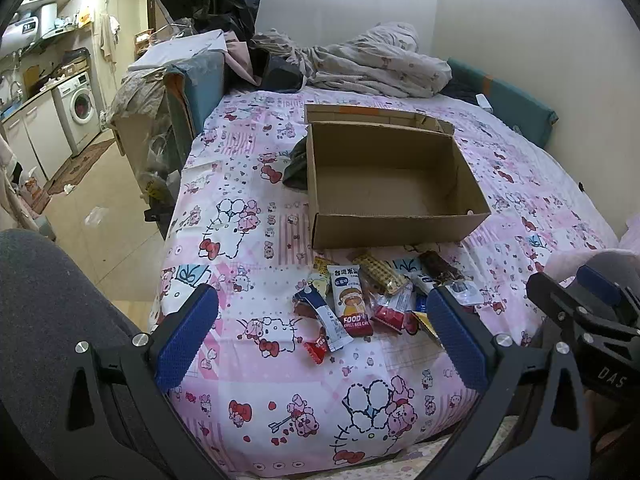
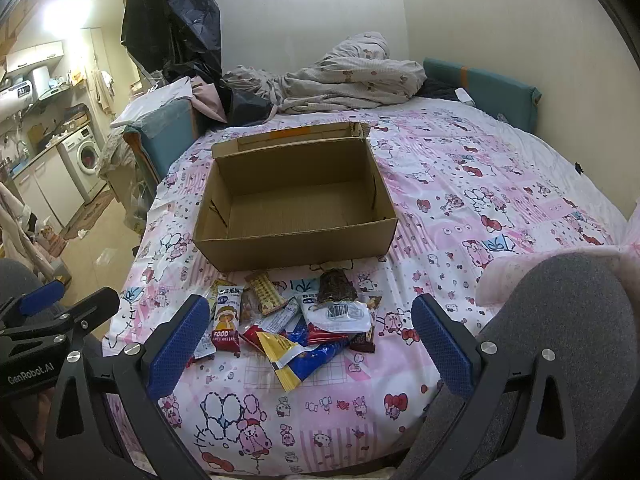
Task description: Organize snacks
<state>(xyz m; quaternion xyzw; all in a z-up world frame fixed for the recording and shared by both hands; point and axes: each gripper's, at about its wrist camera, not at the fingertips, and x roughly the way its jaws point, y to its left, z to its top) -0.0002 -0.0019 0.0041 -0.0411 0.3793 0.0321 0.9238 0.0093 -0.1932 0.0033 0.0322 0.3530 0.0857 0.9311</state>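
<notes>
On bedsheet, wrapped snacks (image 2: 296,320) heaped by cardboard box (image 2: 296,236); both tools' fingers apart.

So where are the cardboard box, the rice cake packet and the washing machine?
cardboard box (image 2: 296,246): right wrist view, its near outer wall.
rice cake packet (image 1: 349,304): left wrist view, the middle of its front.
washing machine (image 1: 78,106): left wrist view, its door.

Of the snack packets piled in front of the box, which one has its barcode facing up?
The white-backed packet at the pile's right, just below the dark brown snack. Its black barcode faces up; the others show printed fronts or coloured wrappers.
</notes>
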